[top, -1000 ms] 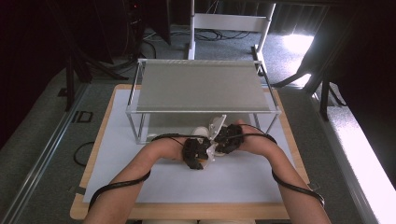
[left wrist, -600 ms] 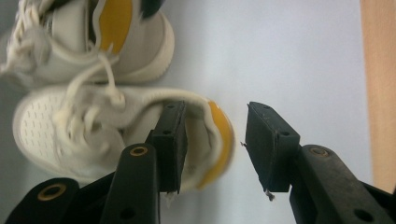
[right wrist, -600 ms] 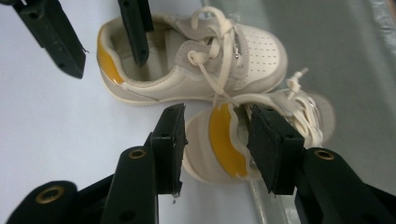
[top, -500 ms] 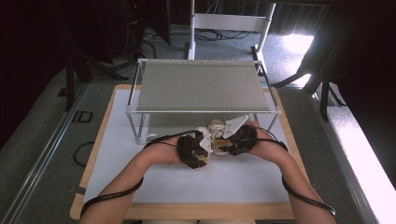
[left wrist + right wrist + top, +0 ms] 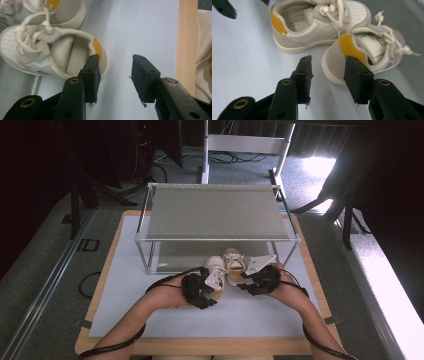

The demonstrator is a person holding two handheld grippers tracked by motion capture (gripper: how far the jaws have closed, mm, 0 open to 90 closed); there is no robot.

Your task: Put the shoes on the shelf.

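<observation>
Two small cream sneakers with yellow heel tabs stand side by side on the white mat, toes under the shelf: the left shoe (image 5: 215, 268) and the right shoe (image 5: 233, 261). My left gripper (image 5: 214, 289) is open just behind the left shoe (image 5: 50, 57). One of its jaws overlaps that shoe's heel, and only mat lies in the gap at my left gripper (image 5: 115, 62). My right gripper (image 5: 243, 283) is open behind the right shoe (image 5: 367, 47). The edge of that heel shows between the jaws of my right gripper (image 5: 328, 62). The other shoe (image 5: 317, 27) lies beyond.
A metal-framed shelf rack (image 5: 215, 217) stands over the back half of the white mat (image 5: 150, 305). The wooden table edge (image 5: 186, 37) and the person's beige clothing (image 5: 203, 50) lie close behind the left gripper. Cables trail along both forearms.
Both grippers have drawn back toward the person, away from the shelf. The right one first swung out to the right. The shoes stay at the shelf's front.
</observation>
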